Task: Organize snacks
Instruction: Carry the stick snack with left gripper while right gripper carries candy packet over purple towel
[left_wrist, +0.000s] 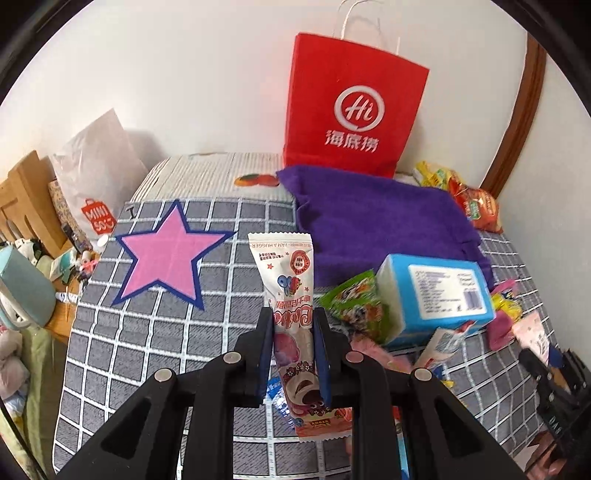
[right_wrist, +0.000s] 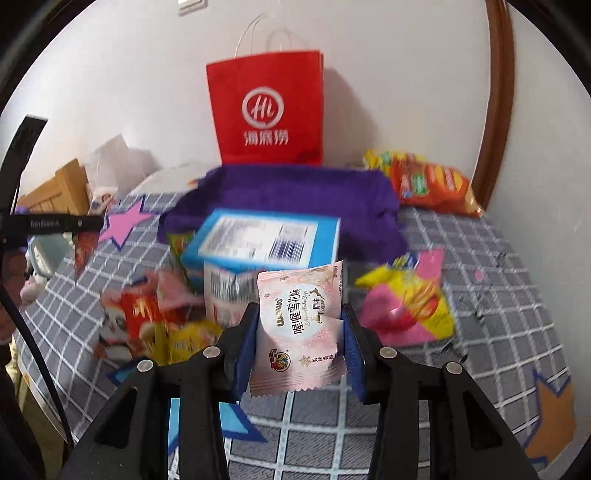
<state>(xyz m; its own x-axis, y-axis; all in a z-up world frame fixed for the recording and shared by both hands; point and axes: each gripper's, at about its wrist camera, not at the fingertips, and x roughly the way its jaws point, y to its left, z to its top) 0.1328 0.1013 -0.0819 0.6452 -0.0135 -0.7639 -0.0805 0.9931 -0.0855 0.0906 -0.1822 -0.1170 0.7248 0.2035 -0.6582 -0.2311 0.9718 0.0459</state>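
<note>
Over the grey checked bed cover (left_wrist: 147, 350), left tongs (left_wrist: 293, 314) clamp a long white-pink snack packet (left_wrist: 291, 295), held upright clear of the cover. Right tongs (right_wrist: 299, 314) clamp a pale pink snack pouch (right_wrist: 299, 325), also lifted. Between and behind them: blue box (right_wrist: 258, 240) on the loose snack pile, purple towel (left_wrist: 369, 218), then red paper bag (left_wrist: 351, 107) against the wall.

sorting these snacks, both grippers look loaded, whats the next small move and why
Probably carry both forward toward the purple cloth bag. The left gripper is shut on the long white bear-print snack packet, the right gripper on the pink snowflake-print pouch, both clear of the pile.
</note>
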